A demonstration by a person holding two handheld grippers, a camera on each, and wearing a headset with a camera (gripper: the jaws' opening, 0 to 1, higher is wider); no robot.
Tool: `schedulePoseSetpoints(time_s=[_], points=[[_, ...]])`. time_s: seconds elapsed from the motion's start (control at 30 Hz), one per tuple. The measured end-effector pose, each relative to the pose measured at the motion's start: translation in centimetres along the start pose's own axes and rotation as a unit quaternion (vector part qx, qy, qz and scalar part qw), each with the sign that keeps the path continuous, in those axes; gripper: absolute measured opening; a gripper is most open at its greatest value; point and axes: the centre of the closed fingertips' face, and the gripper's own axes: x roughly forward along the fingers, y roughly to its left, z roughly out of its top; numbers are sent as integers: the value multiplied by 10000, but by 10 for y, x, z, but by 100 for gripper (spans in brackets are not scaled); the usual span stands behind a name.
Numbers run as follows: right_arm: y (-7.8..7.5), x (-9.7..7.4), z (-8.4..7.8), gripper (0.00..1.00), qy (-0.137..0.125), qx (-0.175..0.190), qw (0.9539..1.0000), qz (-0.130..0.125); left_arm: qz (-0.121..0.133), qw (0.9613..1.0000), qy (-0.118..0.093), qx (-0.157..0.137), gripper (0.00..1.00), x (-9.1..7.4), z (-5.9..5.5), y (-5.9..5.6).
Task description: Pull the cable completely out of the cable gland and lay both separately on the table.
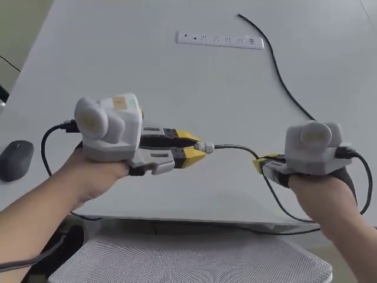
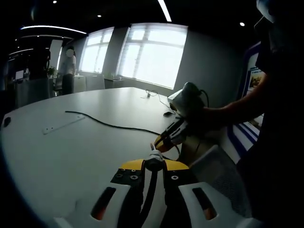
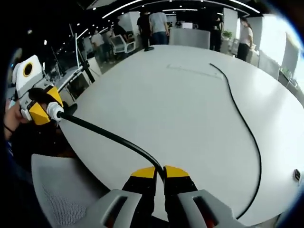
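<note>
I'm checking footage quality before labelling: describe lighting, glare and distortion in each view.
Head view: soft, even light on the white table, only faint shadows, cable sharp. Left gripper view: windows blown out, the person at right a dark silhouette, table edge bowed by the fisheye. Right gripper view: strong fisheye curve, glare at the right edge, cable gland crisp.
</note>
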Motion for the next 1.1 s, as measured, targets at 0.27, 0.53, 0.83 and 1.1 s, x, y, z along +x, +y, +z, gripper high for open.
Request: schedulePoseSetpoints(time_s=[0.27, 0.53, 0.83, 1.1], points=[[1, -2, 4, 1, -41, -716, 9974, -66, 22, 10000, -36, -37, 15, -1, 1, 3], [14, -10, 11, 6, -272, -1312, 9910, 48, 112, 9999, -77, -85, 15, -5, 3, 11], [39, -32, 37, 19, -454, -2208, 9740, 222, 121, 9998, -49, -126, 15, -3, 0, 11], [88, -41, 63, 19, -743, -3553, 9310, 374, 144, 9998, -31, -142, 15, -5, -1, 11]])
